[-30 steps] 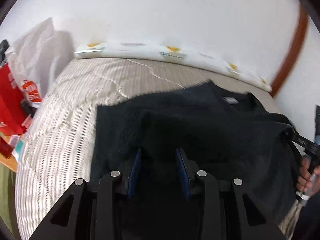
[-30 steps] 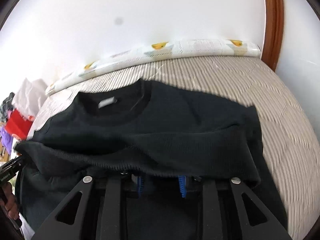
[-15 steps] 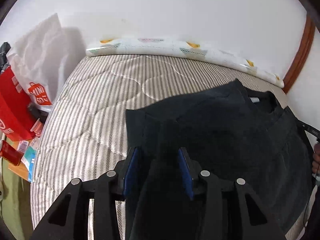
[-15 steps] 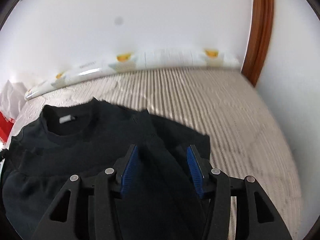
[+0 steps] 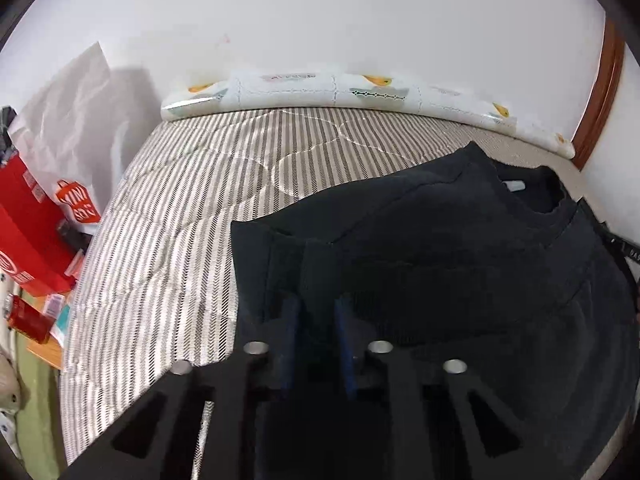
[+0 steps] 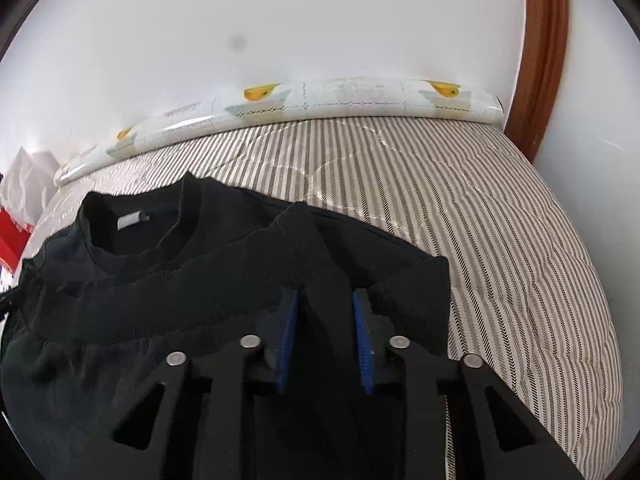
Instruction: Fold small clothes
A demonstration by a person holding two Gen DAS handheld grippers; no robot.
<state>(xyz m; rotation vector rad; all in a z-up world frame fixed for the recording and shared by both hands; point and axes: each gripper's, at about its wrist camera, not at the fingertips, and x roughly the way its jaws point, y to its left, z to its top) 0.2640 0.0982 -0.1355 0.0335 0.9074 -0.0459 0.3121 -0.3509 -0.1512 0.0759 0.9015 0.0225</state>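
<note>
A black sweatshirt (image 5: 460,240) lies on the striped bed (image 5: 180,220), its lower part folded up toward the collar. In the left wrist view my left gripper (image 5: 314,300) sits at the garment's left edge, its jaws closing on a raised fold of black cloth. From the right wrist view the sweatshirt (image 6: 200,280) shows its neck label (image 6: 132,220) and a ribbed hem across the chest. At the garment's right edge my right gripper (image 6: 325,294) has its blue pads closing, with a ridge of cloth pinched between them.
A printed rolled mat (image 5: 340,88) runs along the white wall at the bed's far edge. Red bags (image 5: 28,220) and a white bag (image 5: 68,120) stand left of the bed. A wooden door frame (image 6: 544,52) rises at the right. Bare striped bedding (image 6: 500,240) lies right of the garment.
The lifted hem came down onto the chest. Both grippers shifted outward to the garment's side edges, widened their jaws, then narrowed them on folds of cloth.
</note>
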